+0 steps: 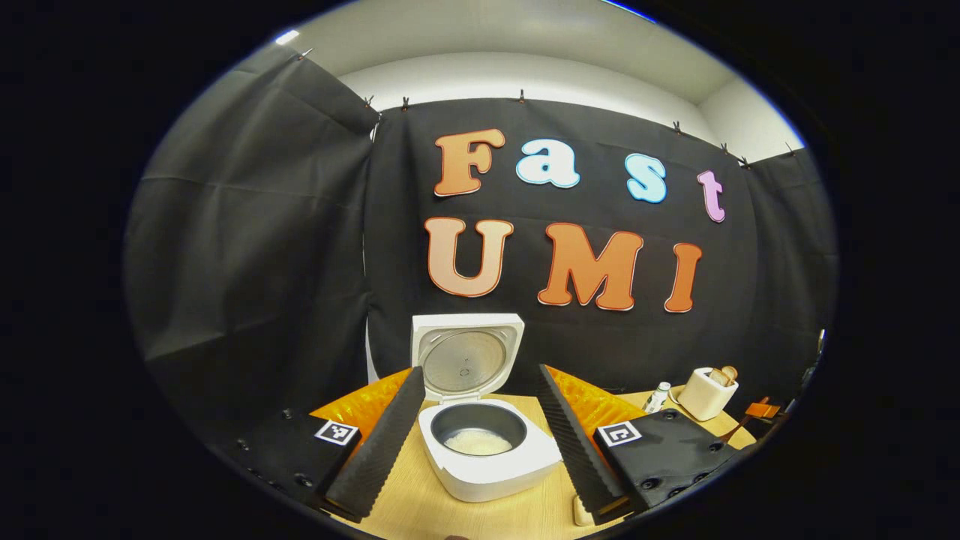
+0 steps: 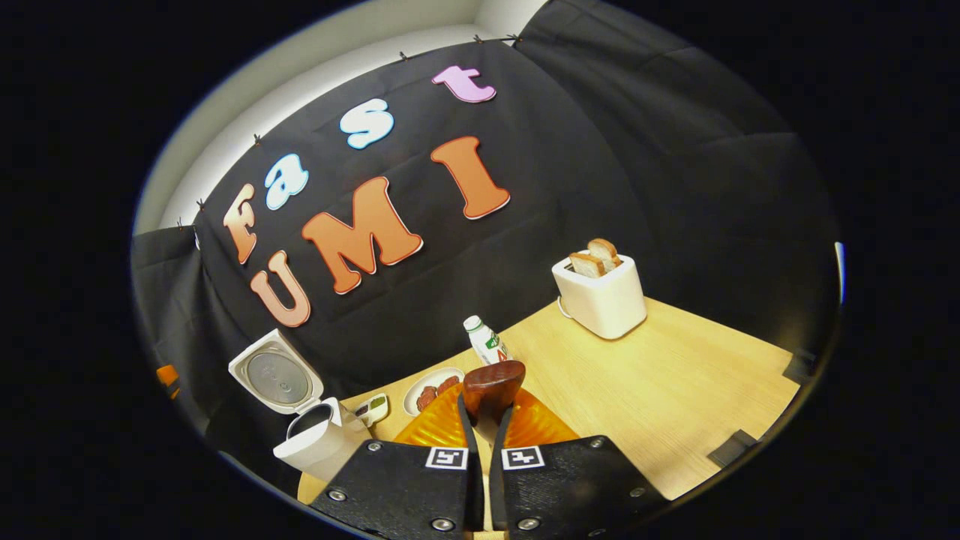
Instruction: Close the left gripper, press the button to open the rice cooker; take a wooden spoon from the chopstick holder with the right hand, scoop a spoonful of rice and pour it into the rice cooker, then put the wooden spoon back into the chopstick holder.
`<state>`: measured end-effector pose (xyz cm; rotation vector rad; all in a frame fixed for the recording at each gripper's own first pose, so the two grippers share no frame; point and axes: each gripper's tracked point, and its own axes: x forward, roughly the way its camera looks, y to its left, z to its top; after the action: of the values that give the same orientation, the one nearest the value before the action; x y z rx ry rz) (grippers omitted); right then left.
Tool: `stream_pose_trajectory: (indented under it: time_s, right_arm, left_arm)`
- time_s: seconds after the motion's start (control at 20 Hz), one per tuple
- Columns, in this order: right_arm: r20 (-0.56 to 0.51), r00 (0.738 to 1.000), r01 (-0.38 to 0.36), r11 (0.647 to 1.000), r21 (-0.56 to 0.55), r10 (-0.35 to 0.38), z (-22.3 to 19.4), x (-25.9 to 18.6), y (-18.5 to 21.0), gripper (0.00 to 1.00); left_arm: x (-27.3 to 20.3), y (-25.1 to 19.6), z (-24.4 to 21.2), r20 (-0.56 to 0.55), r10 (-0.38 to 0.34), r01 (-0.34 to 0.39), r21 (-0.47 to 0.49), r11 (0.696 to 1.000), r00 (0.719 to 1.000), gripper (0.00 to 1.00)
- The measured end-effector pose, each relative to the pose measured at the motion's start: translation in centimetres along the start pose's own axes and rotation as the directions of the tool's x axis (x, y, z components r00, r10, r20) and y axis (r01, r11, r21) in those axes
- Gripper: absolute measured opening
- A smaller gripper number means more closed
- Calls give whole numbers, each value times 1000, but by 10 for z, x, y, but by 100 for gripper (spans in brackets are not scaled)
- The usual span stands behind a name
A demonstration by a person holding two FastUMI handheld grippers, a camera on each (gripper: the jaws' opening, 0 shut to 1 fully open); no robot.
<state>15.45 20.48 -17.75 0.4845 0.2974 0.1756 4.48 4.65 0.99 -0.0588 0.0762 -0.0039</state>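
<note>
The white rice cooker point(image 1: 487, 469) stands on the wooden table with its lid point(image 1: 466, 356) raised upright. White rice lies in the bottom of its dark inner pot point(image 1: 478, 435). My left gripper point(image 1: 480, 369) is open wide, one finger on each side of the cooker, touching nothing. My right gripper point(image 2: 486, 409) is shut on the wooden spoon point(image 2: 491, 384), whose dark glossy bowl sticks out past the fingertips; no rice shows on it. From the right gripper view the open rice cooker point(image 2: 315, 450) sits low at the left, well away from the spoon.
A white toaster point(image 2: 600, 296) with two bread slices stands at the back of the table point(image 2: 675, 405). A small bottle point(image 2: 486, 341), a plate of brownish food point(image 2: 431, 390) and a small dish point(image 2: 373, 409) sit between toaster and cooker. The toaster point(image 1: 707, 391) is also at the right.
</note>
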Motion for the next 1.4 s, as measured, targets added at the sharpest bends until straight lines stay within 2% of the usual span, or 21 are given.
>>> stream_pose_trajectory:
  time_s: [0.4, 0.7, 0.9, 1.05, 1.1, 1.15, 1.2, 1.3, 1.35, 1.4]
  right_arm:
    - [-94, 995, 24, 999, 23, -22, -57, 20, -33, 2]
    - [-131, 991, 27, 998, 62, -19, -71, 33, -44, 3]
    - [-135, 989, 65, 997, 47, -58, -68, 34, -54, 14]
    - [-144, 982, 130, 990, 47, -122, -67, 31, -71, 25]
    - [-142, 980, 149, 988, 49, -140, -67, 31, -75, 41]
    - [-139, 979, 157, 987, 47, -149, -65, 29, -78, 45]
    - [-138, 977, 170, 985, 35, -163, -64, 26, -79, 63]
    - [-124, 970, 207, 978, -18, -208, -58, 23, -86, 80]
    - [-108, 967, 227, 973, -49, -231, -53, 22, -89, 94]
    - [-89, 964, 243, 966, -81, -250, -43, 19, -91, 95]
  left_arm:
    - [-4, -2, -2, -15, 8, -8, -1, 1000, 1000, 100]
    - [1, 1, -6, -21, 26, -26, -14, 1000, 999, 100]
    - [10, 2, -6, -19, 34, -35, -17, 999, 999, 100]
    - [19, -2, -5, -19, 27, -28, -25, 999, 999, 100]
    - [22, -3, -4, -17, 29, -30, -23, 999, 999, 100]
    - [26, -2, -1, -13, 33, -33, -17, 999, 999, 100]
    - [29, -4, 0, -11, 28, -28, -9, 1000, 1000, 100]
    - [36, -8, 5, -3, 19, -19, -2, 1000, 1000, 100]
    - [42, -11, 9, -1, 10, -10, -5, 1000, 1000, 100]
    - [48, -13, 12, 1, 6, -6, -8, 1000, 1000, 100]
